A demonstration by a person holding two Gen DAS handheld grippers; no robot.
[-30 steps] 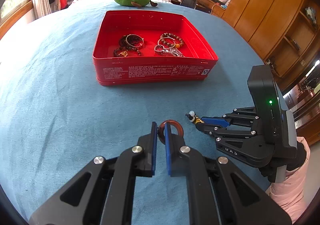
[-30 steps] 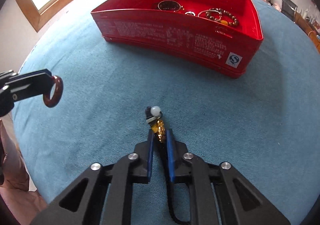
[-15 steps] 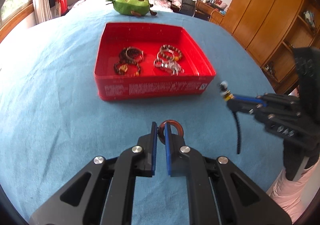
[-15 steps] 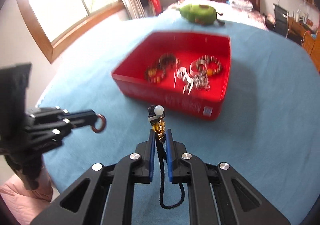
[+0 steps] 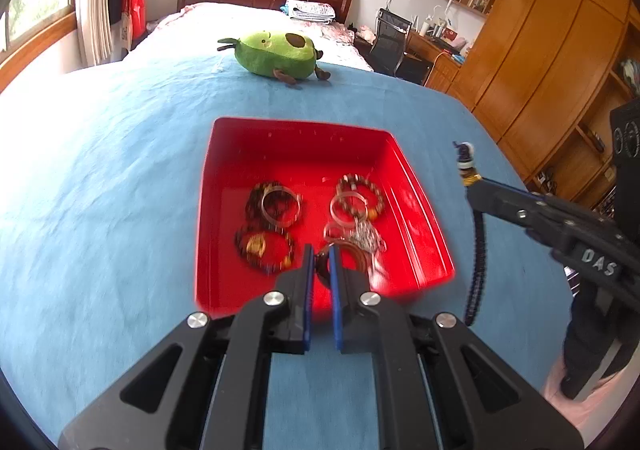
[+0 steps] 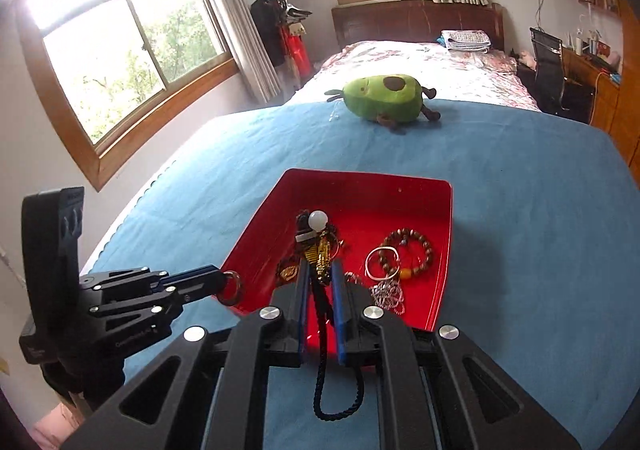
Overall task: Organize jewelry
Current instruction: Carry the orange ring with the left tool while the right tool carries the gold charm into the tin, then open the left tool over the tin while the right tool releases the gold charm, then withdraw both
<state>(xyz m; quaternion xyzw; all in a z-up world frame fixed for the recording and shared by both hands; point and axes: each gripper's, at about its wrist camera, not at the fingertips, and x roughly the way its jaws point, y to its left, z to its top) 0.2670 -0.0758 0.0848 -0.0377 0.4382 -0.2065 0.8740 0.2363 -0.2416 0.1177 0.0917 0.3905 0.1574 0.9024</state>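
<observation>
Both hand-held grippers [image 5: 320, 262] [image 6: 320, 274] hover raised, fingers nearly closed.

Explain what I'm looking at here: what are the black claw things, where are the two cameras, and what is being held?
No robot here: a person holds a two-finger gripper in each hand, and a fisheye camera on each looks along its fingers.

The left view shows the left gripper shut on a brown ring, hanging over the near edge of a red tin. The right view shows the right gripper shut on a pendant with a white bead, gold piece and dangling dark cord, also over the tin.

The tin sits on a blue cloth and holds bead bracelets and metal bangles. Behind it lies an avocado plush toy.
</observation>
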